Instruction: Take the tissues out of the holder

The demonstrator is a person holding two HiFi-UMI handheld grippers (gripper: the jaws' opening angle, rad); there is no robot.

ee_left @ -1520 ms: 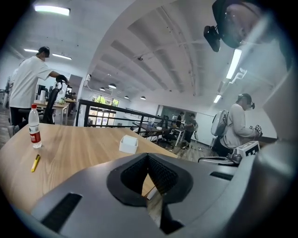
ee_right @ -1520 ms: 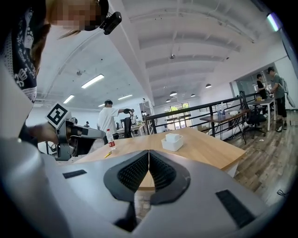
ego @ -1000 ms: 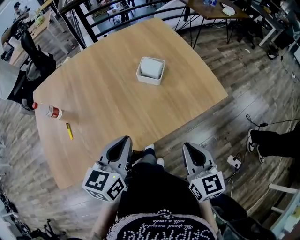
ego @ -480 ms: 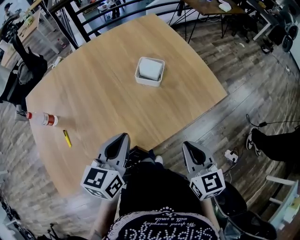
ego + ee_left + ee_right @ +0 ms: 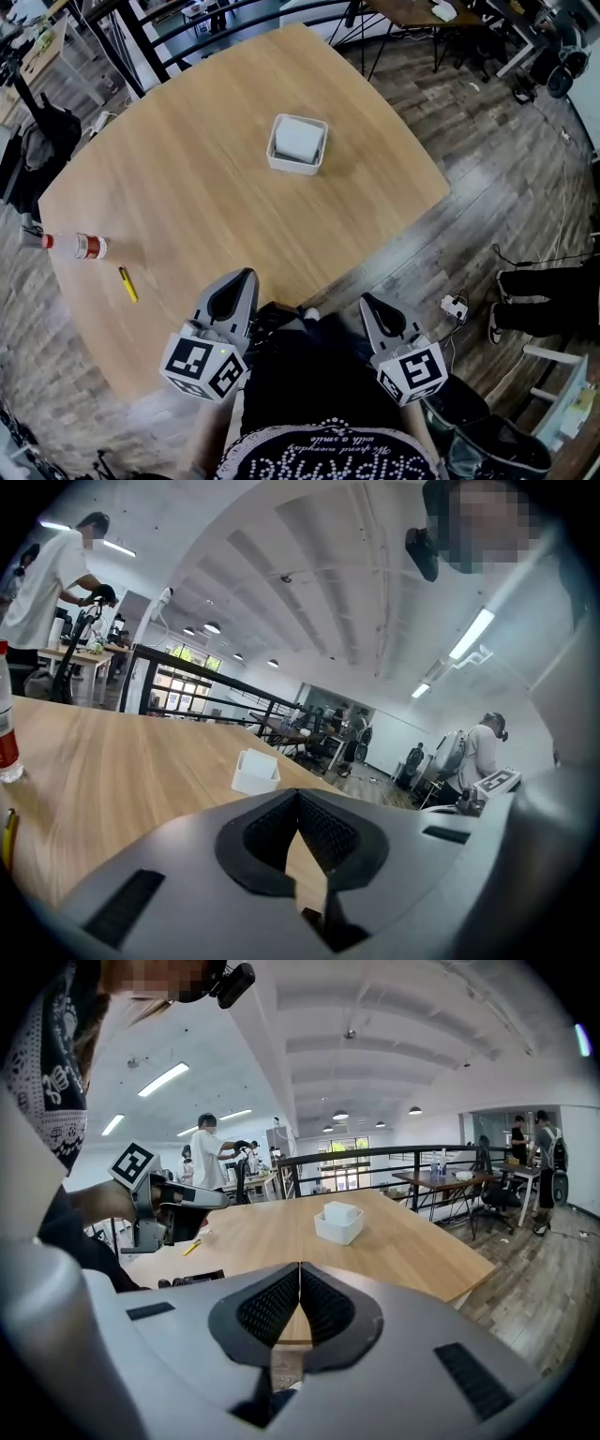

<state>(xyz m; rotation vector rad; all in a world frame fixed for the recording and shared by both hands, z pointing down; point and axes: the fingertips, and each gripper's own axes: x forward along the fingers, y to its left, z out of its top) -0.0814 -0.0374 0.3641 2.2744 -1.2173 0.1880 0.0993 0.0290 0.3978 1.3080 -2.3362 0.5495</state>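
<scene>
A white square holder (image 5: pixel 298 145) with a pale stack of tissues (image 5: pixel 298 138) inside stands on the far half of the wooden table (image 5: pixel 206 187). It also shows small in the left gripper view as the holder (image 5: pixel 255 772) and in the right gripper view as the holder (image 5: pixel 338 1223). My left gripper (image 5: pixel 236 284) hangs at the table's near edge, jaws shut and empty. My right gripper (image 5: pixel 379 314) is held off the near edge over the floor, jaws shut with nothing between them. Both are far from the holder.
A clear bottle with a red label (image 5: pixel 73 246) lies near the table's left edge, a yellow pen (image 5: pixel 127 284) just in front of it. Black railings (image 5: pixel 141 42) and other desks stand behind the table. A person's legs (image 5: pixel 548 291) and a cable on the floor are at right.
The head view has shifted slightly, so the table and bottle sit further left and lower. The left gripper moved a little toward the table edge. Both stay shut.
</scene>
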